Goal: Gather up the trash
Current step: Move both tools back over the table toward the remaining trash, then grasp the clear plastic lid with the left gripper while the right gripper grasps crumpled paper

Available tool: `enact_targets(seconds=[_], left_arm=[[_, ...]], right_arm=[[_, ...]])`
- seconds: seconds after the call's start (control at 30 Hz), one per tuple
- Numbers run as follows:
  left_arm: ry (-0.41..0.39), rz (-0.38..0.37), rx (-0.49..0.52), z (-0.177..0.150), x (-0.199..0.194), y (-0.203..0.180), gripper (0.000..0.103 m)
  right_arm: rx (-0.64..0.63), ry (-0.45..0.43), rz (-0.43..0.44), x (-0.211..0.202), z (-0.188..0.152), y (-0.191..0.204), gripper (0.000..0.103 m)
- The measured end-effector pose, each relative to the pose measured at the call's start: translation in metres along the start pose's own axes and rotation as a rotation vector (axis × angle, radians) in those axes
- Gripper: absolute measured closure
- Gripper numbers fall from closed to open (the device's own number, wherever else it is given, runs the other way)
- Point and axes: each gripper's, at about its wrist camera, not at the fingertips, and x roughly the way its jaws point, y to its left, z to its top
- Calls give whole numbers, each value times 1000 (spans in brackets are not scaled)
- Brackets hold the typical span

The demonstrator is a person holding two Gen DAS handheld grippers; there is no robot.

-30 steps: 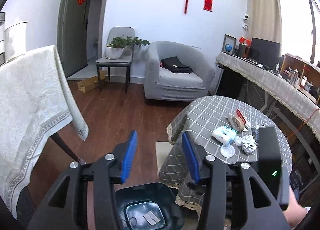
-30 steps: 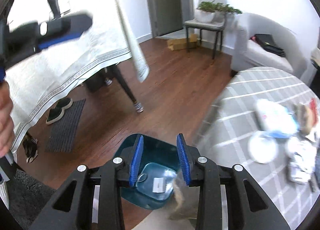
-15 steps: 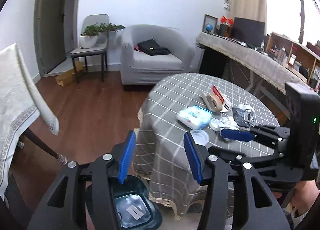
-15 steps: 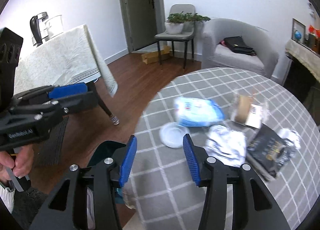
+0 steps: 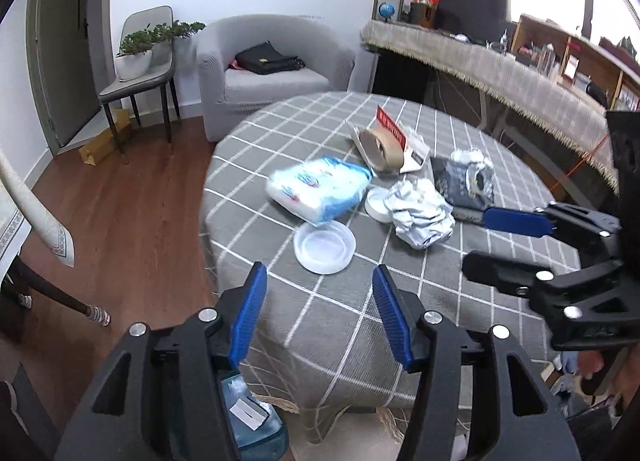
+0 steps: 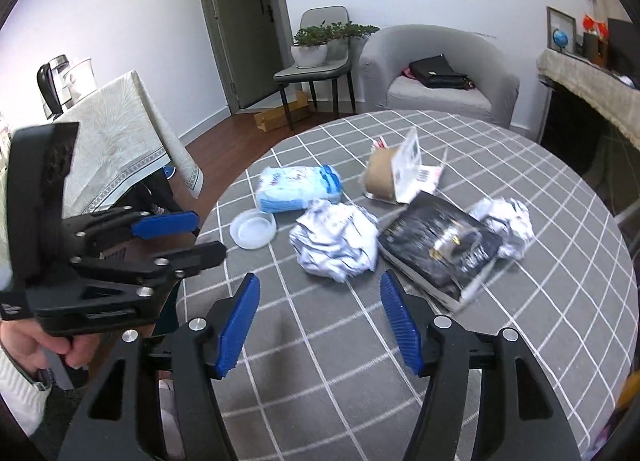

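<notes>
Hovering over table (image 6: 520, 341), both tongs released, jaws just widened, nothing between: left gripper (image 5: 318, 315) near lid (image 5: 324, 245), right gripper (image 6: 320, 325) near foil (image 6: 334, 239).

Black hand-held gripper (image 5: 318, 317), blue ribbed pads, silver screws; white knit sleeve (image 6: 18, 393).

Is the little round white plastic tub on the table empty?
Empty. The round white plastic tub sits open side up on the grey checked tablecloth, showing only its bare bottom.
</notes>
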Motion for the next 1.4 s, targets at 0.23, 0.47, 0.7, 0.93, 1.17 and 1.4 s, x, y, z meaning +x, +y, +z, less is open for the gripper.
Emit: enact_targets(seconds=[0.23,0.47,0.7,0.93,1.17,1.4], left_arm=[[8,43,4,4,20,-5,45],[11,42,-43,11,32,1,48],[10,43,-23,15,36,-8,61],[20,21,-18,12,30,-8,61],[37,-34,-26,6,20,-3,61],[38,-42,-15,-1,9,1,61]], right_arm=[[9,26,15,1,-11,-9,39],[17,31,19,-3,-20,-20,39],[19,30,26,-4,-21,-20,39],[30,30,42,3,-15,-16,39],[56,39,59,14,-8,-10,39],[63,52,33,27,-3,-5,37]])
